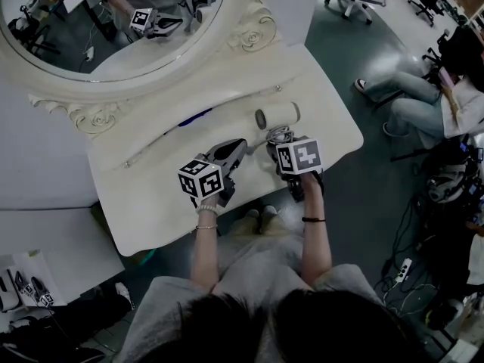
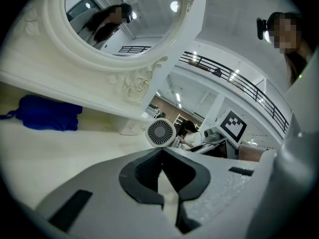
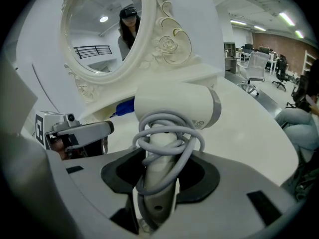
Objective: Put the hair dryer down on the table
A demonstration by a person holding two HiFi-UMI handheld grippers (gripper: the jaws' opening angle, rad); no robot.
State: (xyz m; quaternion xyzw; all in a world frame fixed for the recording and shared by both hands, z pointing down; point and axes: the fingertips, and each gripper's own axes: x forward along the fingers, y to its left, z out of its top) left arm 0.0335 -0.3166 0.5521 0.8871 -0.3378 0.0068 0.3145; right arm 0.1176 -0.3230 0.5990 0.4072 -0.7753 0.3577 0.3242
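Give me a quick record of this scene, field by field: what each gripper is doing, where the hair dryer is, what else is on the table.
right gripper: closed on the handle of the hair dryer
left gripper: jaws together, nothing between them, low over the table
hair dryer: white, barrel above the tabletop; cannot tell if it touches
cord: wound round the handle
mirror: oval, carved frame, at the table's back
blue cloth: lying under the mirror

You have the hair dryer (image 1: 276, 116) toward the right edge of the table (image 1: 151, 203), handle between the jaws of your right gripper (image 3: 158, 171); the left gripper (image 2: 162, 168) is just left of it, the cloth (image 2: 47, 112) behind, under the mirror (image 1: 91, 29) along the back edge.
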